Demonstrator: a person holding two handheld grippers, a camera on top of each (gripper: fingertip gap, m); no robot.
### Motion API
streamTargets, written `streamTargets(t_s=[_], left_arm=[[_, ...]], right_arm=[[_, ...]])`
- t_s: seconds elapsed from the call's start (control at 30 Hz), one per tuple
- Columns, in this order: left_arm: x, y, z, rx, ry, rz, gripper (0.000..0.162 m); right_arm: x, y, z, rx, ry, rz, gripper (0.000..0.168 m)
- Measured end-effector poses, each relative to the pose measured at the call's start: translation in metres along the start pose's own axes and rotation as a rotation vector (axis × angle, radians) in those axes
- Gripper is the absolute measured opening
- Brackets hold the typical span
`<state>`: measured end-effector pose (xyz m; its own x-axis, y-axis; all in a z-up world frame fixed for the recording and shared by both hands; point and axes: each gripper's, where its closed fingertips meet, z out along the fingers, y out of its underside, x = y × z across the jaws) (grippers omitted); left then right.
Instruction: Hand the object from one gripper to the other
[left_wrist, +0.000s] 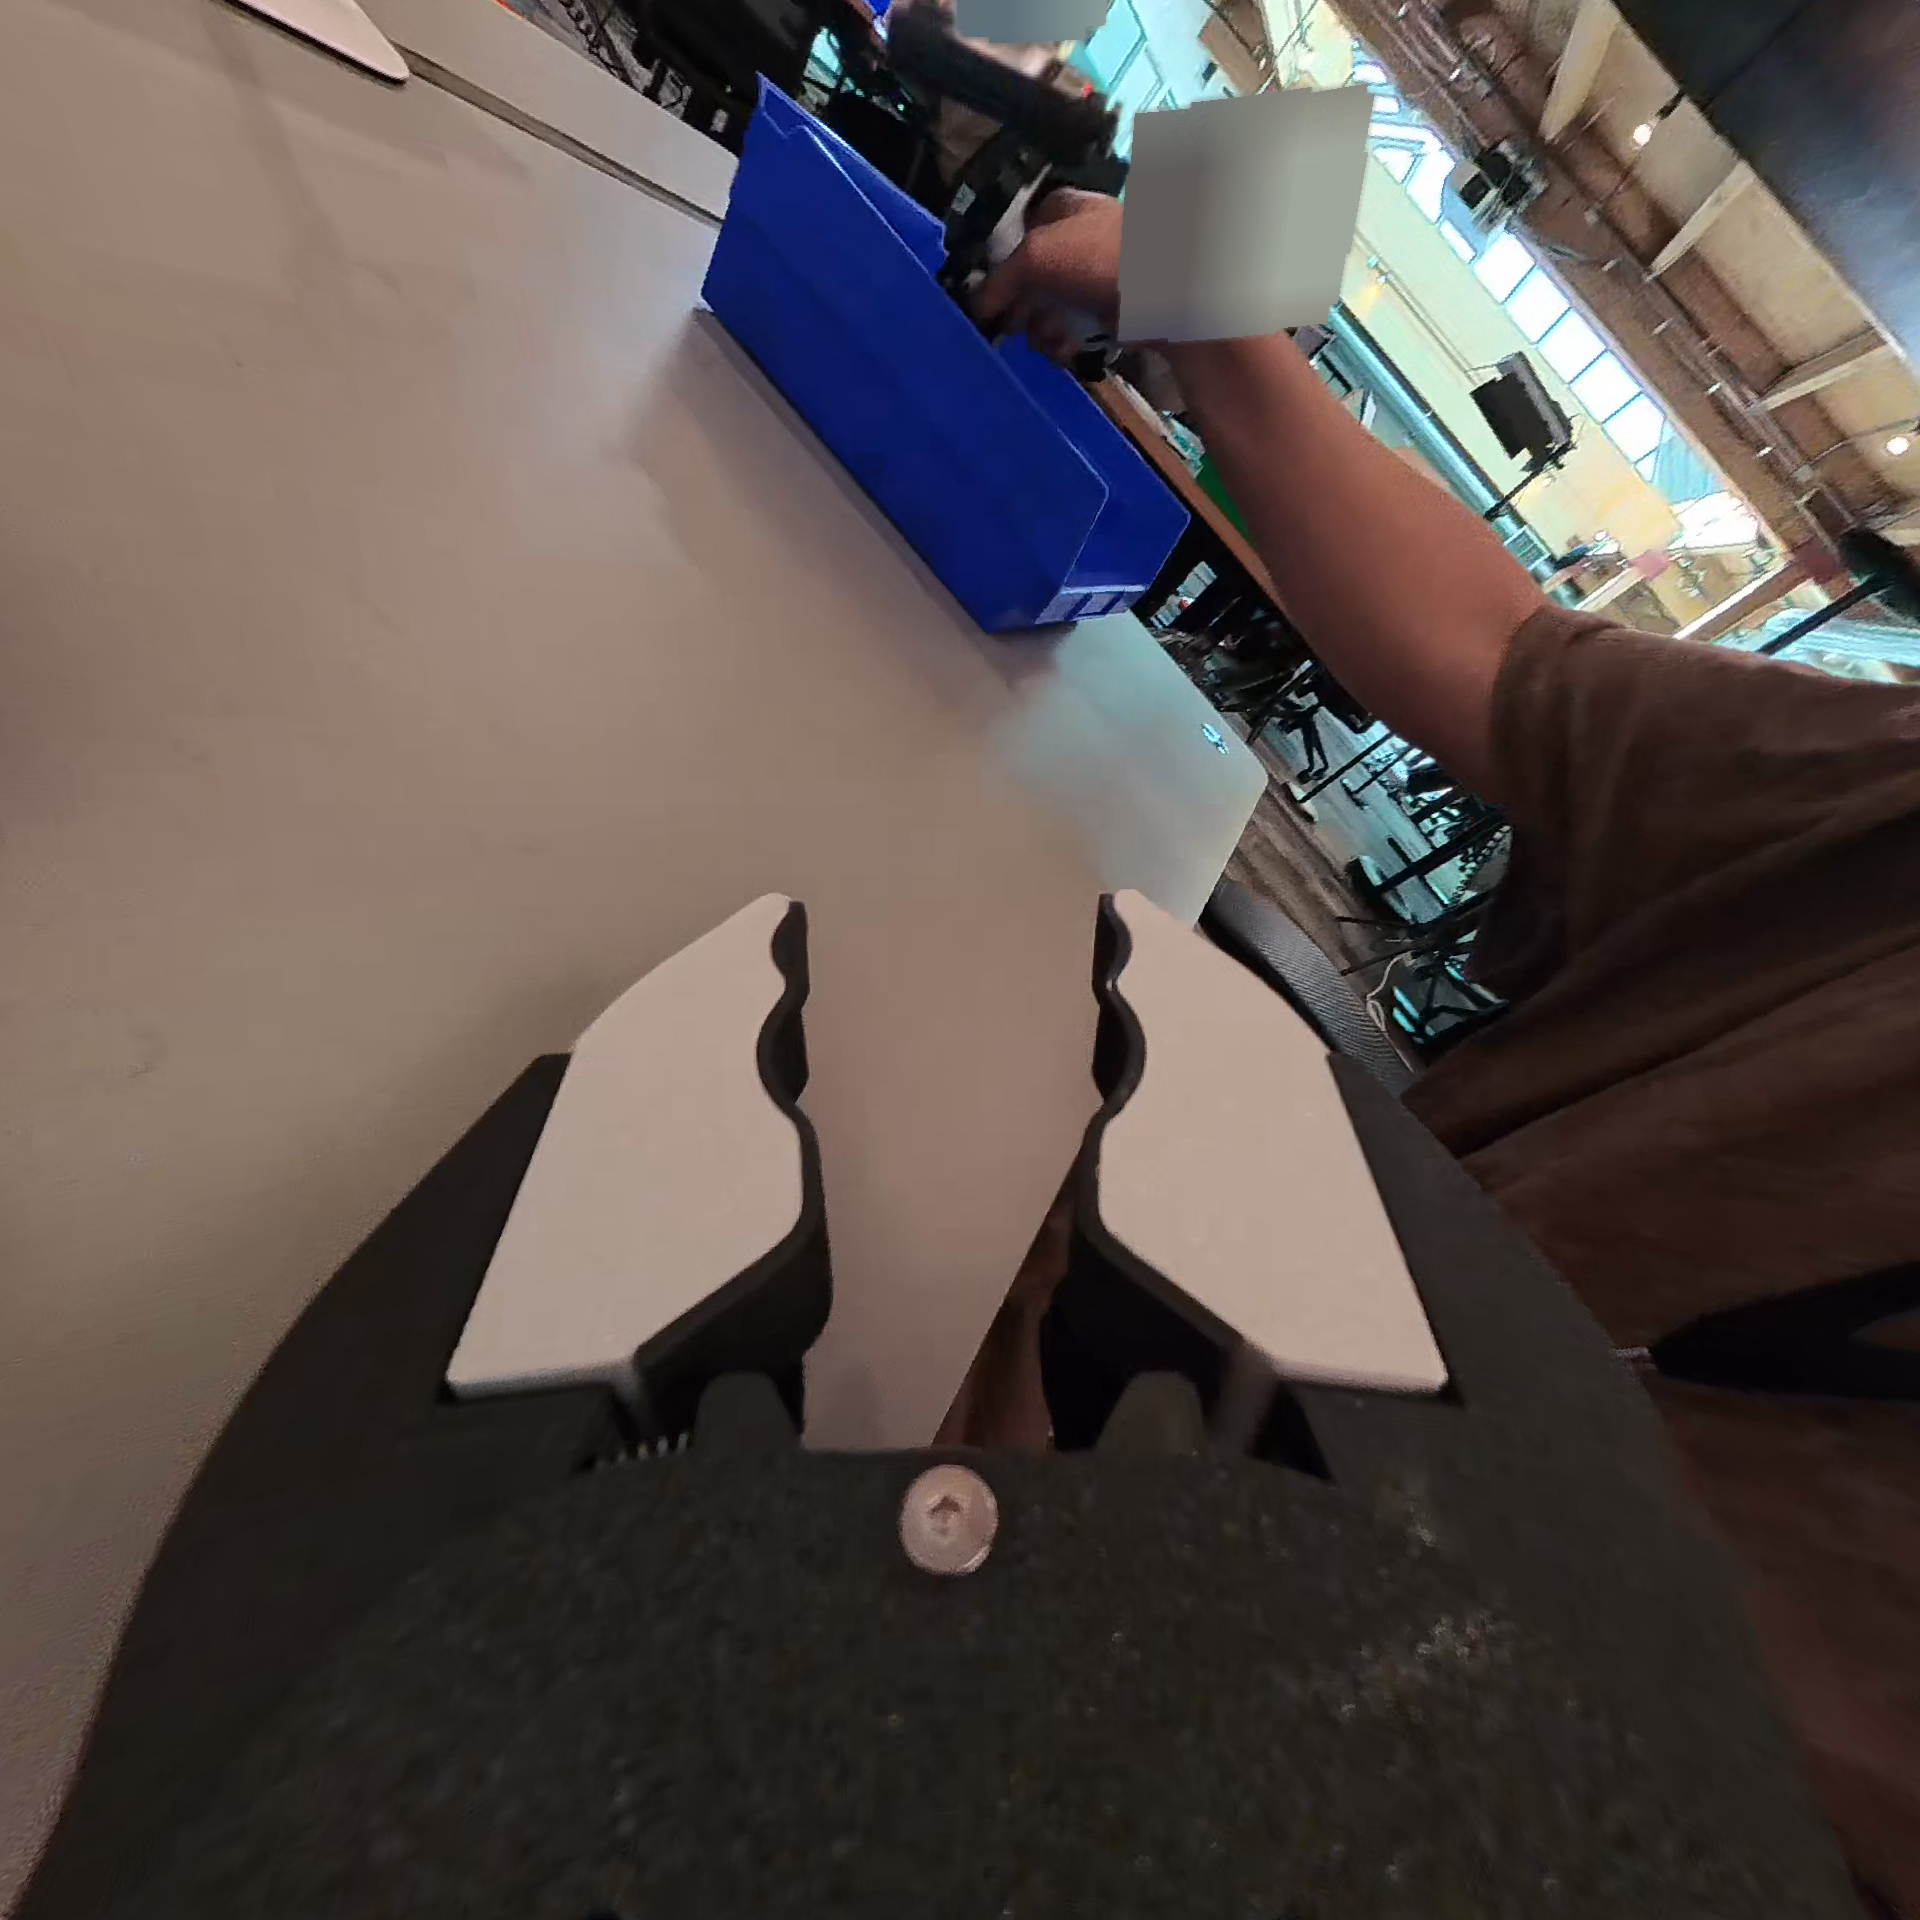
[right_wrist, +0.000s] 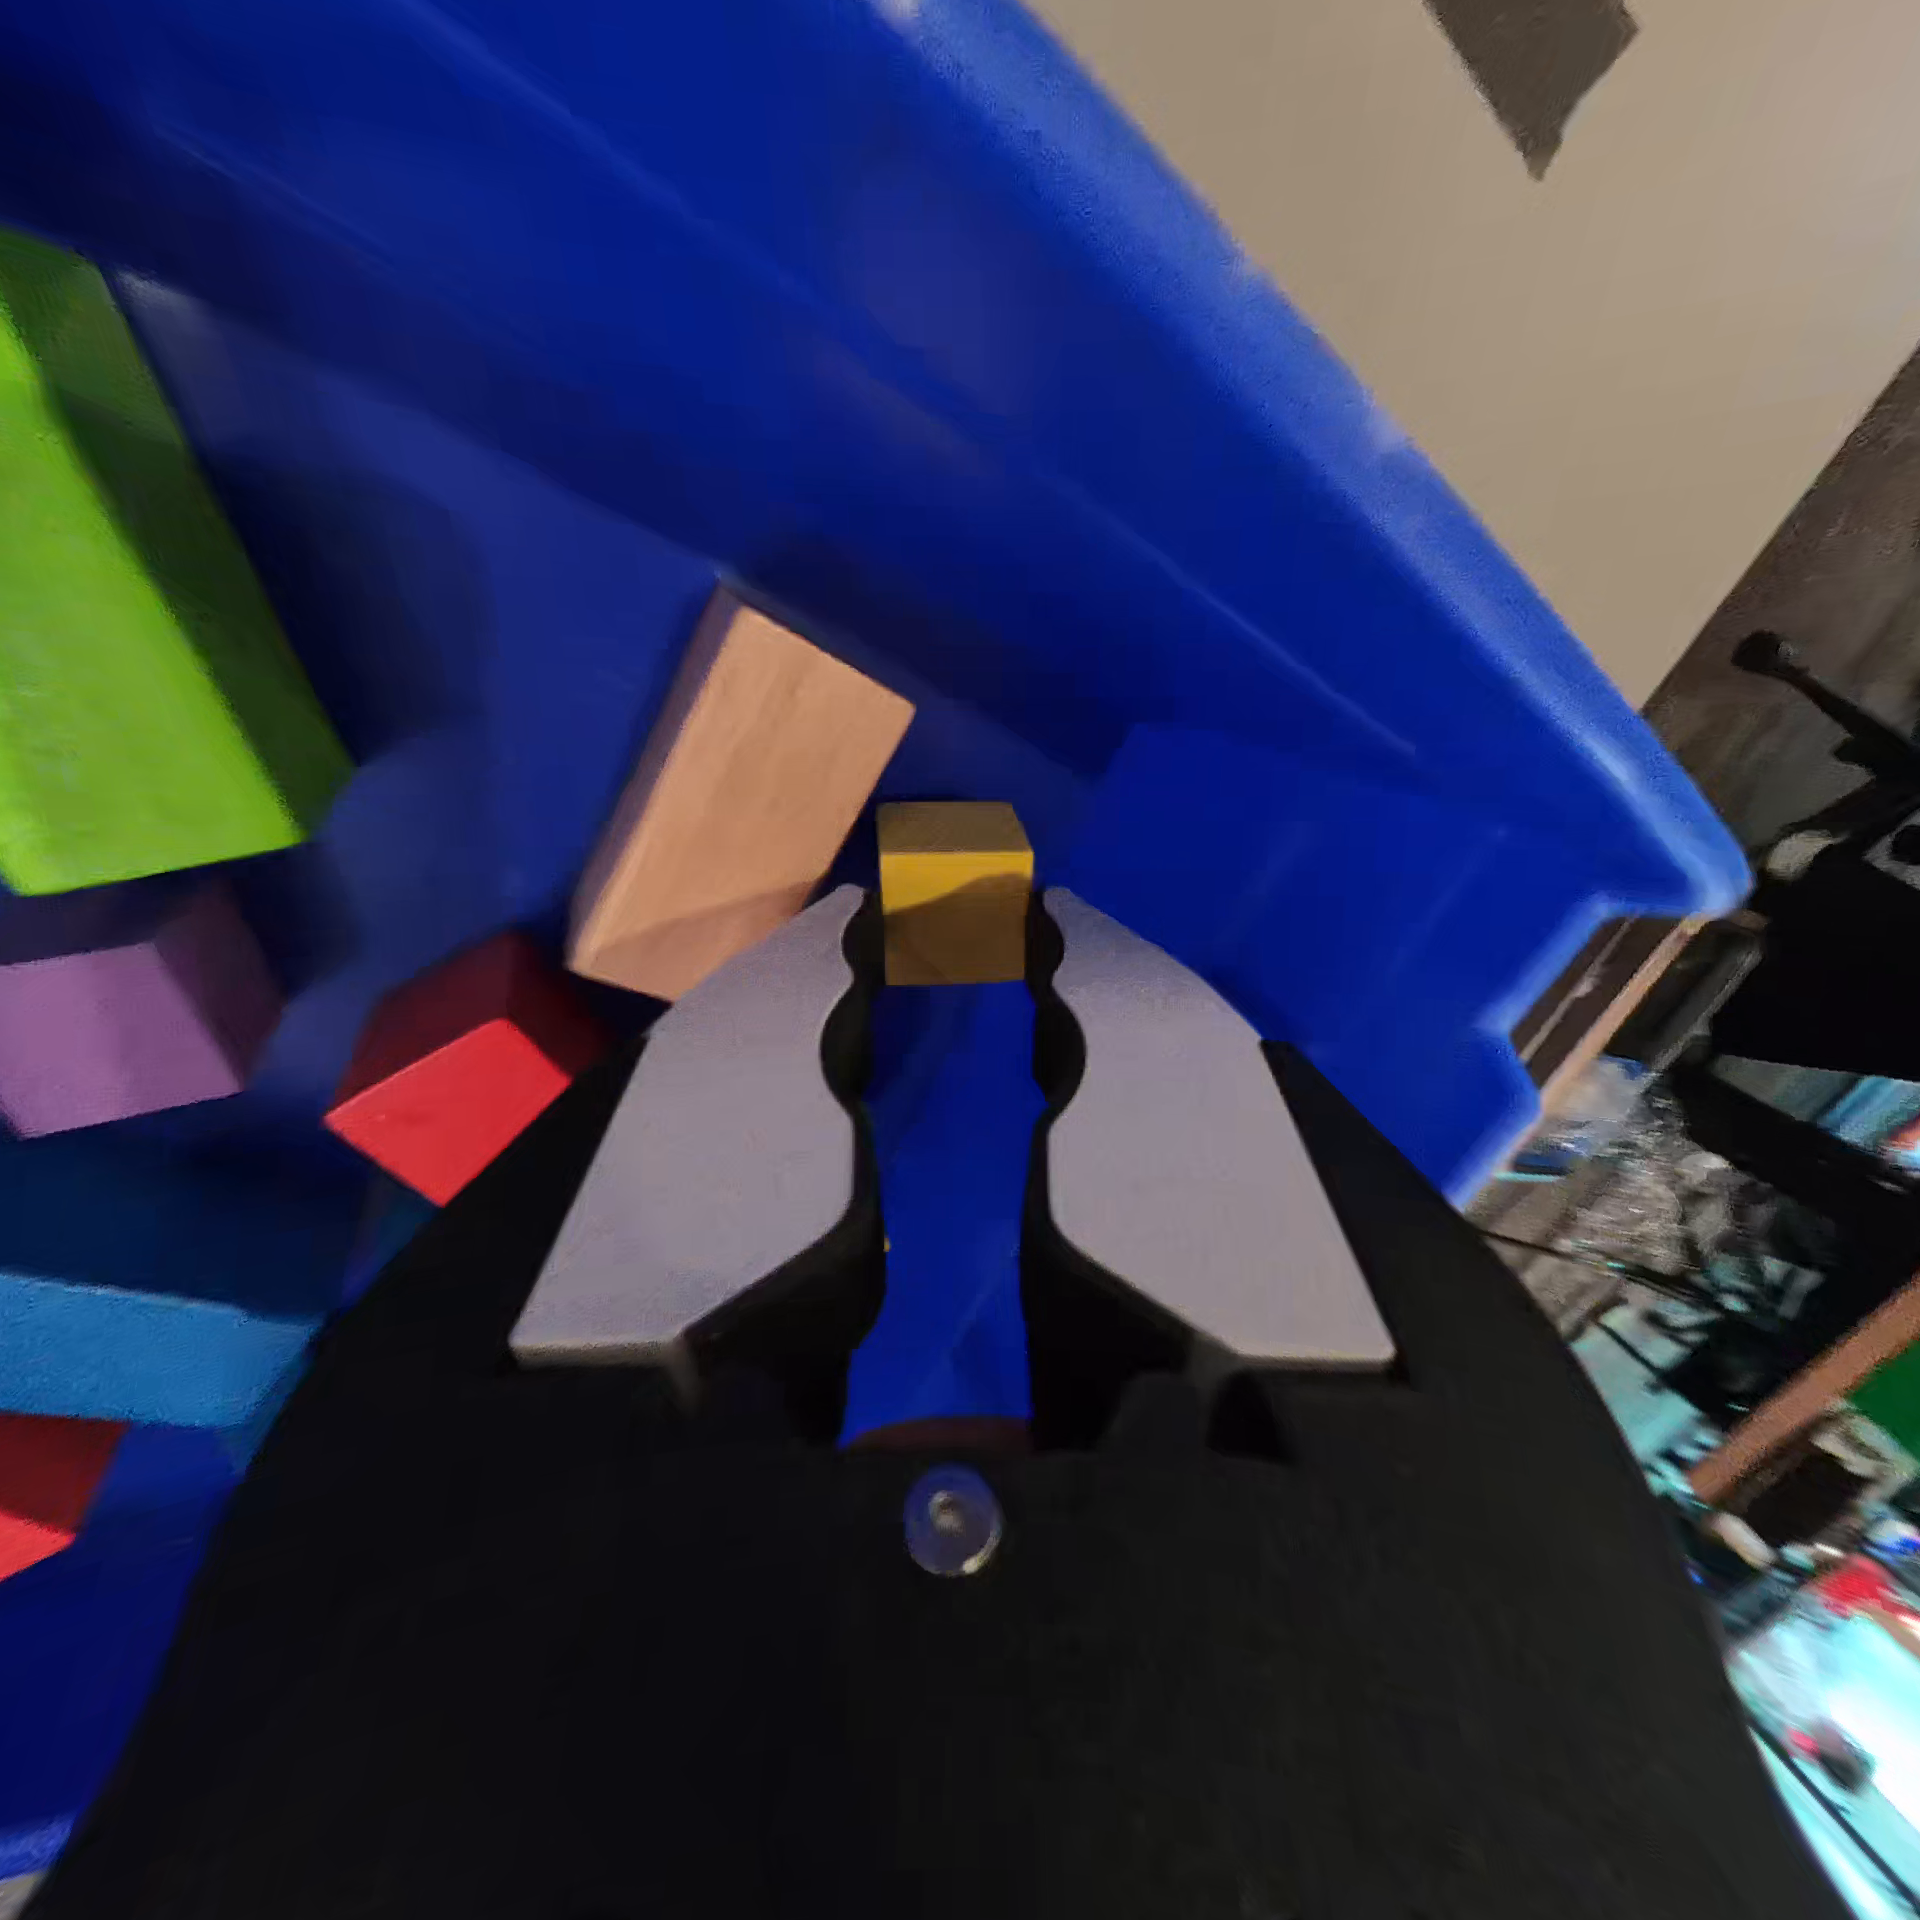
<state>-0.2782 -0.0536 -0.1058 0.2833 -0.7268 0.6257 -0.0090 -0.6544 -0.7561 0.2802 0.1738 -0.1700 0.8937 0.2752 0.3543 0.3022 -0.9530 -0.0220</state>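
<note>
Right gripper (right_wrist: 954, 914) is pinching the little yellow cube (right_wrist: 954, 891) mid-frame by its flat sides, looks light, rigid, probably wood; left gripper (left_wrist: 948, 935) is spread wide, empty.

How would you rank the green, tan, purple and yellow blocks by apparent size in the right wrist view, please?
1. Green block, though it is cut off by the edge.
2. Tan block.
3. Purple block, partly cut off too.
4. Yellow block, smallest, between the fingers.

Differing nearness makes true sizes unsure.

Blk tool (left_wrist: 951, 914), 2 grey fingers (left_wrist: 665, 1143), brown sleeve (left_wrist: 1662, 831).
</note>
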Motion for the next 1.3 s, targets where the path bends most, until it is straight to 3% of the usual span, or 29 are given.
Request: streamTargets(t_s=[0.17,0.2,0.27,0.43,0.5,0.57,0.67,0.7,0.83,0.9,0.97,1.13,1.17,1.23,1.27,1.3], left_arm=[[-0.001,0.0,-0.001,-0.007,0.006,-0.014,0.053],[-0.003,0.002,-0.001,-0.016,-0.014,0.007,0.053],[-0.007,0.007,0.0,-0.048,-0.067,0.075,0.053],[-0.018,0.014,0.002,-0.102,-0.219,0.249,0.059],[-0.017,0.014,0.002,-0.094,-0.227,0.262,0.065],[-0.012,0.014,0.003,-0.095,-0.194,0.241,0.063],[-0.009,0.015,0.001,-0.114,-0.153,0.211,0.052],[-0.008,0.013,0.0,-0.109,-0.15,0.213,0.046],[-0.006,-0.008,-0.007,-0.052,-0.166,0.252,0.049],[-0.015,-0.017,-0.011,-0.097,-0.202,0.238,0.062],[-0.039,-0.033,-0.024,-0.135,-0.319,0.222,0.058],[-0.127,-0.091,-0.049,-0.237,-0.628,0.117,0.068],[-0.147,-0.102,-0.05,-0.275,-0.679,0.124,0.081],[-0.195,-0.122,-0.057,-0.353,-0.858,0.121,0.083],[-0.218,-0.133,-0.062,-0.39,-0.961,0.131,0.07],[-0.231,-0.141,-0.061,-0.418,-1.003,0.14,0.068]], right_arm=[[0.004,-0.002,0.01,-0.011,0.012,-0.028,0.031],[0.008,-0.002,0.005,0.004,0.028,-0.027,0.042],[0.015,0.0,-0.021,0.063,0.078,-0.024,0.047],[0.003,0.021,-0.156,0.538,0.217,0.052,0.046],[-0.039,0.043,-0.204,0.791,0.144,0.087,0.045],[-0.105,0.069,-0.224,0.982,-0.04,0.09,0.044],[-0.222,0.113,-0.199,0.957,-0.409,0.024,0.042],[-0.25,0.124,-0.189,0.946,-0.464,0.034,0.044],[-0.318,0.141,-0.179,1.093,-0.58,0.127,0.054],[-0.332,0.145,-0.185,1.194,-0.629,0.187,0.054],[-0.338,0.148,-0.188,1.237,-0.654,0.209,0.054],[-0.336,0.146,-0.197,1.334,-0.578,0.124,0.053],[-0.335,0.146,-0.199,1.353,-0.575,0.117,0.054],[-0.337,0.146,-0.2,1.357,-0.594,0.098,0.055],[-0.337,0.146,-0.2,1.358,-0.602,0.101,0.055],[-0.337,0.147,-0.2,1.358,-0.613,0.107,0.054]])
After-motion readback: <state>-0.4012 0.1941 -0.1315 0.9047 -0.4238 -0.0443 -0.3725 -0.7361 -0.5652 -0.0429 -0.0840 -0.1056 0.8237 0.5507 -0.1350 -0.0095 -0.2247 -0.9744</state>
